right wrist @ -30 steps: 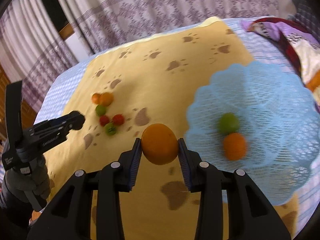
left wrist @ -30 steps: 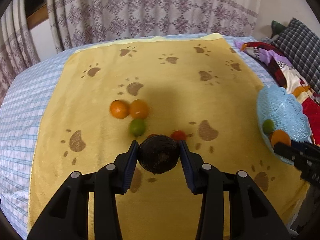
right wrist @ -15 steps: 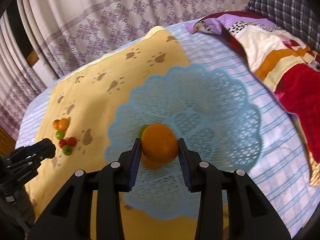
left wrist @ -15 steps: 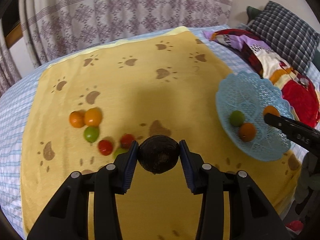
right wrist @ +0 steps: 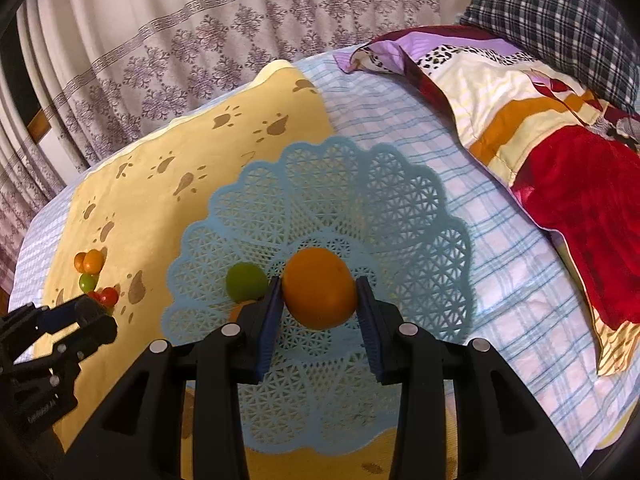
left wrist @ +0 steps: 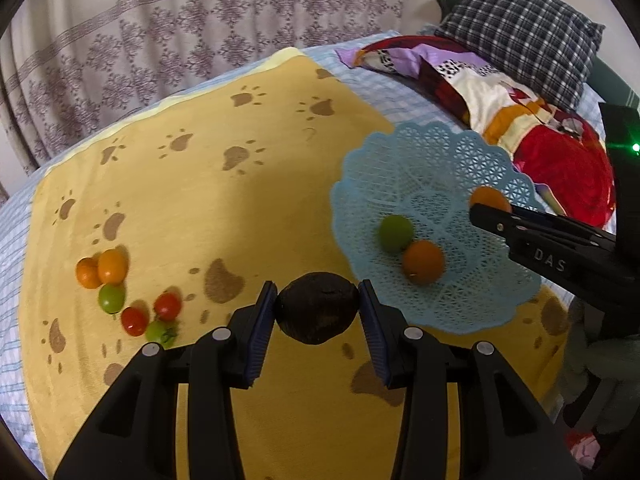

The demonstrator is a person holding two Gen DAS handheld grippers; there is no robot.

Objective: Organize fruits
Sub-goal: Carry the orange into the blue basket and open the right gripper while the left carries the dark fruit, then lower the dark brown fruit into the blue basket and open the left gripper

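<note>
Warm dim indoor light, soft shadows, slight blur, fisheye bending, dark corners

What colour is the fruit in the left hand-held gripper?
Very dark brown, almost black: the dark fruit held in the left hand-held gripper. Left wrist view shows it best.

Legible text was sparse. In the left wrist view, white capitals "DAS" stood on the black side of the right gripper [left wrist: 490, 210], on its body behind the fingertips, to the right of the left gripper's own claw (lettering may run on past what showed). In the right wrist view, small pale print sat on the body of the left gripper [right wrist: 90, 312], lower left of the claw, too blurred to read.
</note>
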